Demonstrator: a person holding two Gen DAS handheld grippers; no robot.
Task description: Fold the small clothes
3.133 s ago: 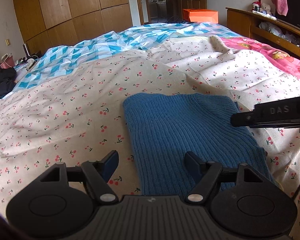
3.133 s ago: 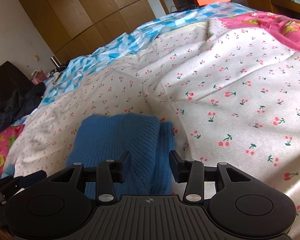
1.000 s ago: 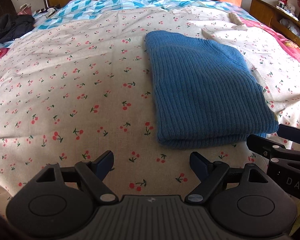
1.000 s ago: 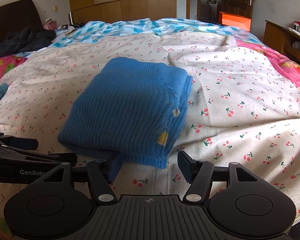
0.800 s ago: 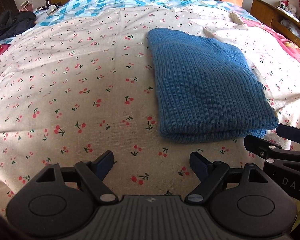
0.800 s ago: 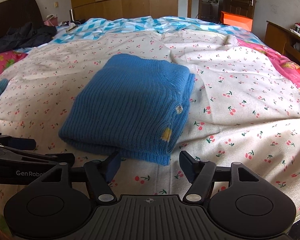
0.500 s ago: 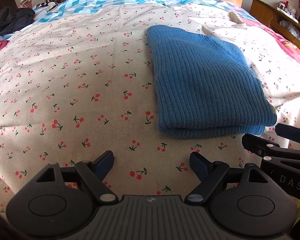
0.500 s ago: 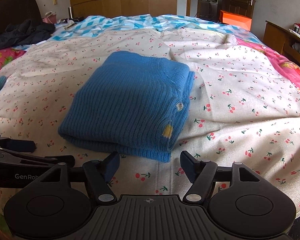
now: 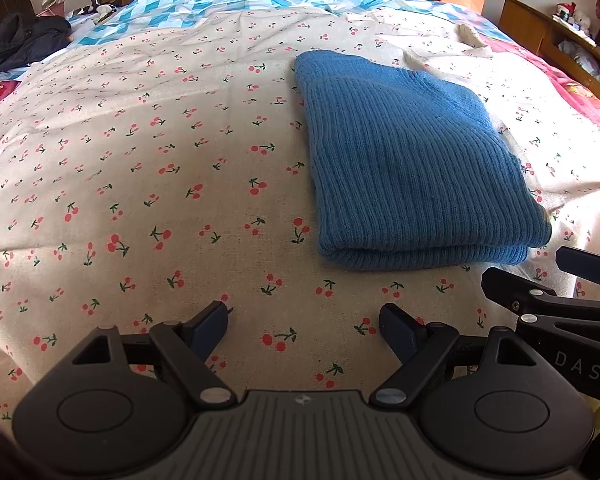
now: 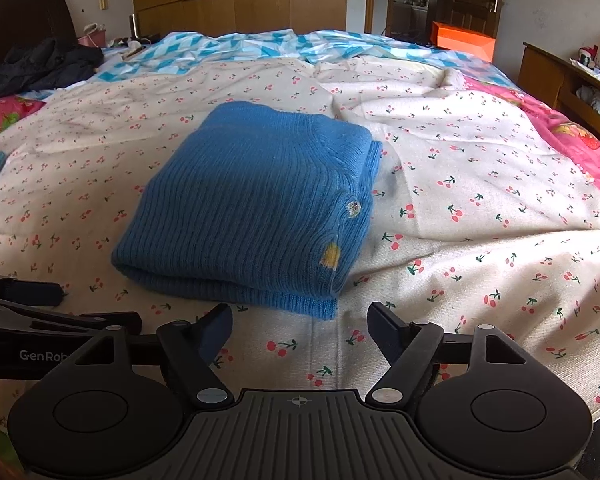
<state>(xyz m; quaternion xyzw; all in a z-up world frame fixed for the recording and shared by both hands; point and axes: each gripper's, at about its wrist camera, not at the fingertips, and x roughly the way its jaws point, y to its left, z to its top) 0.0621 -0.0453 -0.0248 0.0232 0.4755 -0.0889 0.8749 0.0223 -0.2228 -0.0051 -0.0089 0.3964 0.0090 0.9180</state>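
A blue ribbed knit sweater (image 9: 404,160) (image 10: 256,200) lies folded into a thick rectangle on the cherry-print bedspread (image 9: 140,168) (image 10: 480,200). A small button and a yellow patch show on its right edge in the right wrist view. My left gripper (image 9: 304,326) stands open over bare bedspread, short of the sweater's near left corner. My right gripper (image 10: 300,324) hovers just in front of the sweater's near edge; its jaws are opening with nothing between them. Each gripper shows at the other view's side edge: the right one (image 9: 548,304), the left one (image 10: 40,312).
A blue-and-white patterned quilt (image 10: 228,52) covers the far end of the bed, a pink blanket (image 10: 572,136) its right side. Dark clothes (image 10: 40,64) lie at the far left. Wooden wardrobes (image 10: 236,4), an orange box (image 10: 464,42) and a wooden shelf unit (image 10: 572,76) stand beyond.
Both grippers have drawn back from the sweater to the bed's near edge since the earliest frames. Over the last second the right gripper's jaws have spread wider; the sweater lies still.
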